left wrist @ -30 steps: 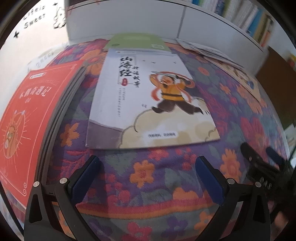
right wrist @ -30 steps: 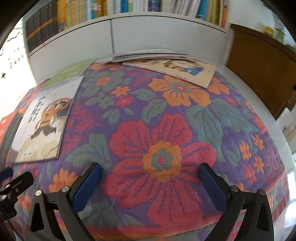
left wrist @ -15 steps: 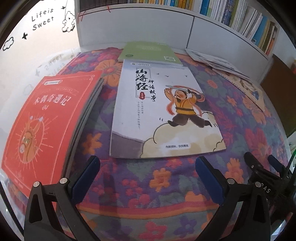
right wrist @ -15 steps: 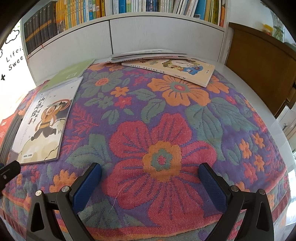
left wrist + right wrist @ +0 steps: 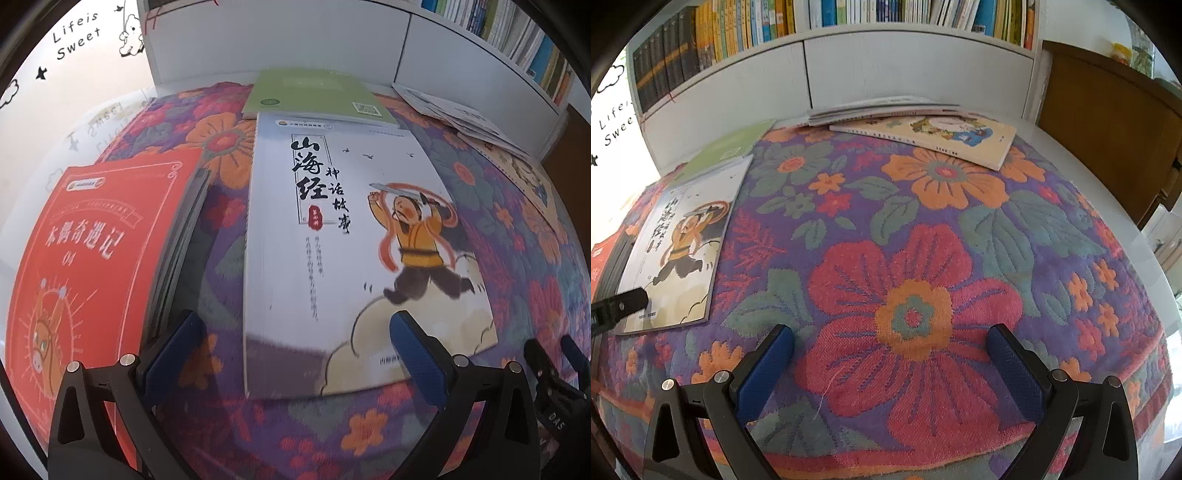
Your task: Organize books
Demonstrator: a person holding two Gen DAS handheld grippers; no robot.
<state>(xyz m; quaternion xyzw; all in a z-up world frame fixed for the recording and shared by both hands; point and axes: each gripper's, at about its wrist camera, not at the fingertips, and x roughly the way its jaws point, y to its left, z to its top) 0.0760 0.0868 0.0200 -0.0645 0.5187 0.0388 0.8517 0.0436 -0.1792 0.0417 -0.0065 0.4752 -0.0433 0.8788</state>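
We saw the red book (image 5: pixel 85 273) cut off by the left frame edge, its lower corner hidden behind the left gripper (image 5: pixel 295 354). Beside the red book, the white storybook (image 5: pixel 354 258) was motion-blurred, its small print unreadable. The green book (image 5: pixel 314 94) lay partly hidden beneath it.

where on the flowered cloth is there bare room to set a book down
The widest bare patch is mid-cloth, between the white storybook and the cartoon-cover book. The left side is crowded: red book, white storybook, green book.
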